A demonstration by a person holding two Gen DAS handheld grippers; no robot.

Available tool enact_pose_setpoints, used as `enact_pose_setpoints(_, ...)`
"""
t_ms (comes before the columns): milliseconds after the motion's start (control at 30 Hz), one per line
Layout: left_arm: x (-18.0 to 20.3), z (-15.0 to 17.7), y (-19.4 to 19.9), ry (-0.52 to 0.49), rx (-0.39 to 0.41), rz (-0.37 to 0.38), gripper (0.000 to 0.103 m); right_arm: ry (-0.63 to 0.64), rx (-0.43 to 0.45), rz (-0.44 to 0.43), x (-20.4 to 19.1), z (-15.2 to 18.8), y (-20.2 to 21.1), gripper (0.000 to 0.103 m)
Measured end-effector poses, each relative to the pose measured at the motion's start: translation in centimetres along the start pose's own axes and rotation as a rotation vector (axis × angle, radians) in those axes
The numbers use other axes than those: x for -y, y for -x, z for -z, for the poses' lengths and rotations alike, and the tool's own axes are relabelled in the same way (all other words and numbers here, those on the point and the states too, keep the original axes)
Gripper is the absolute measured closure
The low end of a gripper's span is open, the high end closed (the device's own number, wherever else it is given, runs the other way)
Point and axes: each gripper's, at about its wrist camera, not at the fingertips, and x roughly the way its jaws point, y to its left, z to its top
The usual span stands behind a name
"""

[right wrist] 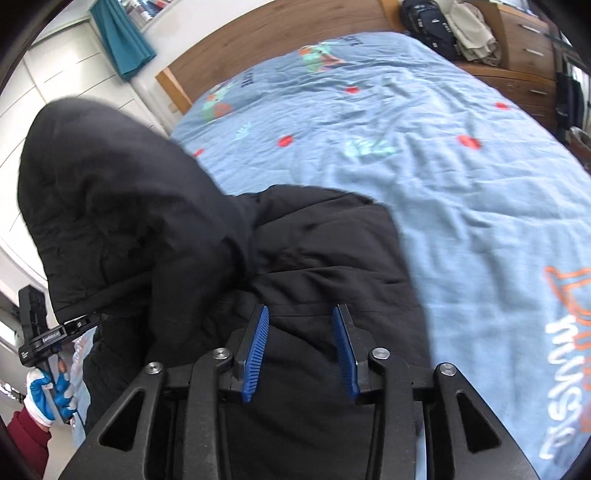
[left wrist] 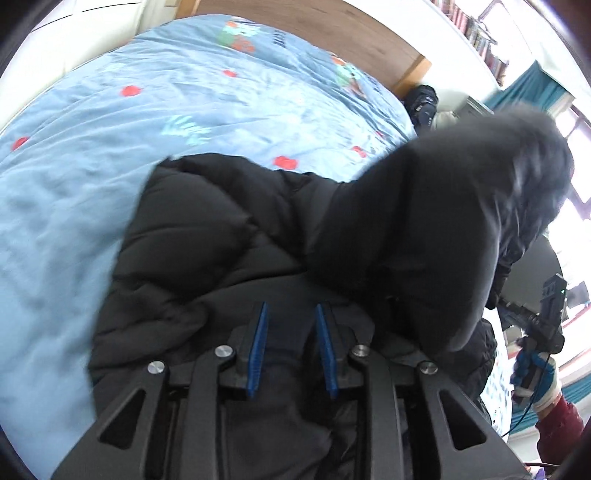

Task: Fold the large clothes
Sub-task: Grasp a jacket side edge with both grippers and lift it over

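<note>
A black puffy jacket [left wrist: 207,236] lies on the light blue duvet [left wrist: 110,147] of a bed. Its hood [left wrist: 436,221], edged with grey fur, stands up blurred between the two grippers. My left gripper [left wrist: 291,306] hovers over the jacket's near edge, its blue pads apart, with fabric only beneath them. In the right wrist view the jacket [right wrist: 325,251] and hood [right wrist: 110,192] fill the left side. My right gripper [right wrist: 301,308] is open above the cloth and pinches nothing. A gloved hand [right wrist: 48,391] holds the left gripper's handle at the left edge.
A wooden headboard [right wrist: 280,33] runs along the far end of the bed. A dark backpack [right wrist: 428,26] and a wooden dresser [right wrist: 528,55] stand at the far right. A teal curtain [right wrist: 122,40] hangs at the back. The patterned duvet [right wrist: 461,184] spreads beyond the jacket.
</note>
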Motion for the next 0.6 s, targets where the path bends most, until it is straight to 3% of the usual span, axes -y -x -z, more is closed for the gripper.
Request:
enact_pose_setpoints(167, -0.6, -1.8, 4.2, 0.042, 0.106, -0.039, 0.077, -0.010, 0.118, -0.006, -0.4, -5.7, 2.9, 0.058)
enact_pose_setpoints(300, 1.7, -4.2, 6.1, 0.043, 0.175, 0.034, 0.077, 0.055, 0.159, -0.088, -4.2, -9.2, 3.9, 0.056)
enact_pose_setpoints(333, 3.0, -4.8, 6.1, 0.026, 0.177, 0.054, 0.073, 0.091, 0.157, -0.116, -5.8, -9.8, 4.1, 0.055)
enact_pose_setpoints(433, 8.1, -5.9, 5.7, -0.044, 0.175, 0.114, 0.054, 0.167, 0.125, -0.167, -9.1, -9.8, 3.9, 0.052)
enact_pose_setpoints(600, 14.9, -5.8, 3.3, -0.123, 0.115, 0.214, 0.052, 0.266, -0.003, -0.184, -10.9, -5.7, 2.0, 0.050)
